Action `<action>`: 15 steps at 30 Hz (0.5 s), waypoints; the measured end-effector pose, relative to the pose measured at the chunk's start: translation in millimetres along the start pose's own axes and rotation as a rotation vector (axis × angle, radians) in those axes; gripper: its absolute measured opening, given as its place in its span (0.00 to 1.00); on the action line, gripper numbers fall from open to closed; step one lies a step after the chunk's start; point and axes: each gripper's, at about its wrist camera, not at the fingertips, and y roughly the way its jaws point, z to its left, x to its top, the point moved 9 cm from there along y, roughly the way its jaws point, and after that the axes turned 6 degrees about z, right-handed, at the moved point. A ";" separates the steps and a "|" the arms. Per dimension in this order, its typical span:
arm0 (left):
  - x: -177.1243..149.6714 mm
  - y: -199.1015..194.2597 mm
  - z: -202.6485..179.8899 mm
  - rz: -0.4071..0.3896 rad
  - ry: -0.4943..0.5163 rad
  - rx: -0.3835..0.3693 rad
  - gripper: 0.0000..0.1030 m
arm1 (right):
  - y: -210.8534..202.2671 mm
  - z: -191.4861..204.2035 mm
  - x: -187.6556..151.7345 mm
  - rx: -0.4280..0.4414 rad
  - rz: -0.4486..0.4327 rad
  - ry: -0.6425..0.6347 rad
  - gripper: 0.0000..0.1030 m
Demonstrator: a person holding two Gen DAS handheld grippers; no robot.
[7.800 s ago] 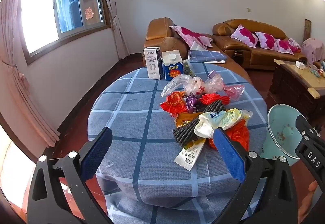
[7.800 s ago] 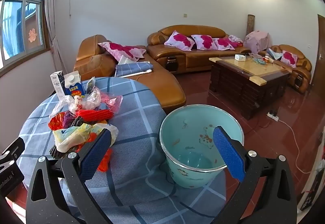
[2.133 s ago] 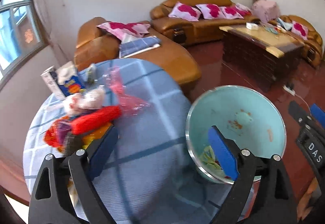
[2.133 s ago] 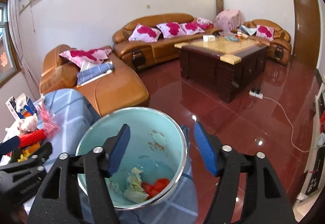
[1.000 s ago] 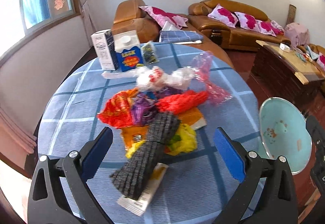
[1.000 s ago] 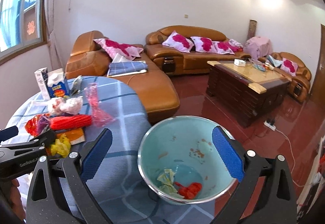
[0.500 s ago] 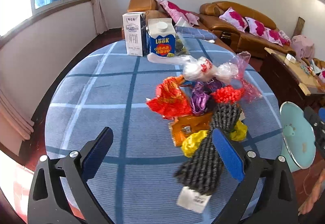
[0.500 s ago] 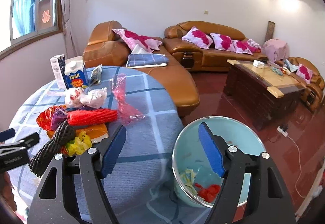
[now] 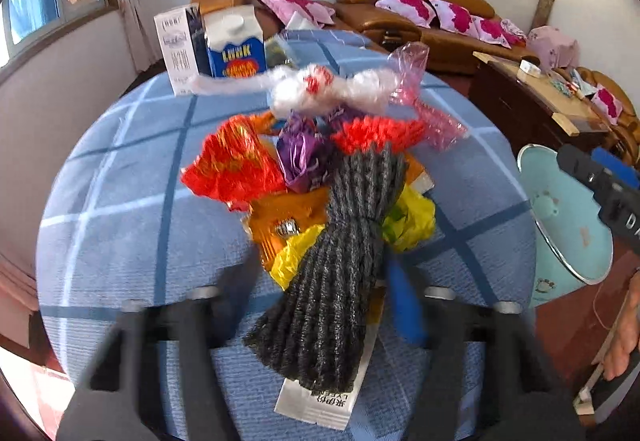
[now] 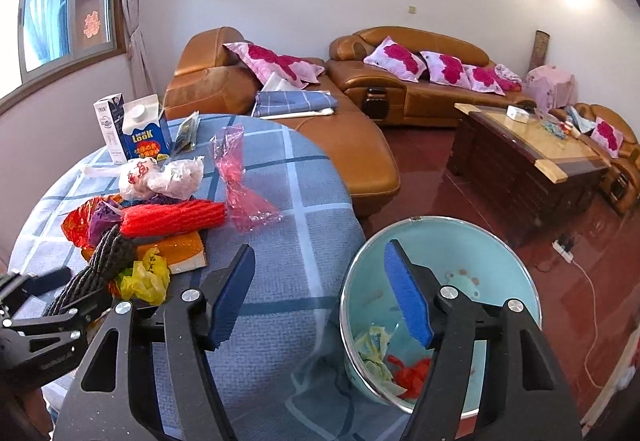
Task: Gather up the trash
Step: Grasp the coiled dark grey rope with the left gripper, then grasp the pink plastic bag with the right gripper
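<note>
Left gripper down over the trash pile on the round table with blue checked cloth. Its jaws have just been closing in around the dark grey foam net sleeve, which sits between them; fingers are motion-blurred, so can't tell if the pads press it yet. Under the sleeve: white label wrapper, yellow bag, orange packet. Behind it, a red foil wrapper, purple wrapper, red foam net, white plastic bag, pink plastic bag. Two cartons at the table's far edge.

Right gripper empty, jaws partly open and just narrowed, hanging between the table edge and the teal bucket. The bucket stands just beside the table, with yellowish and red scraps inside.
</note>
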 end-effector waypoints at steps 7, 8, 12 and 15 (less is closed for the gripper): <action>12.2 -25.0 8.2 -0.089 -0.012 0.005 0.25 | 18.5 12.0 25.2 0.072 0.003 0.013 0.65; 14.6 -29.1 10.3 -0.099 -0.017 0.007 0.24 | 22.2 15.4 28.6 0.078 0.001 0.008 0.65; 25.7 -47.2 28.6 -0.142 -0.062 0.010 0.24 | 46.0 31.6 40.6 0.086 0.016 -0.043 0.65; 32.5 -55.1 48.6 -0.164 -0.104 0.031 0.24 | 67.2 43.9 44.7 0.123 0.059 -0.062 0.64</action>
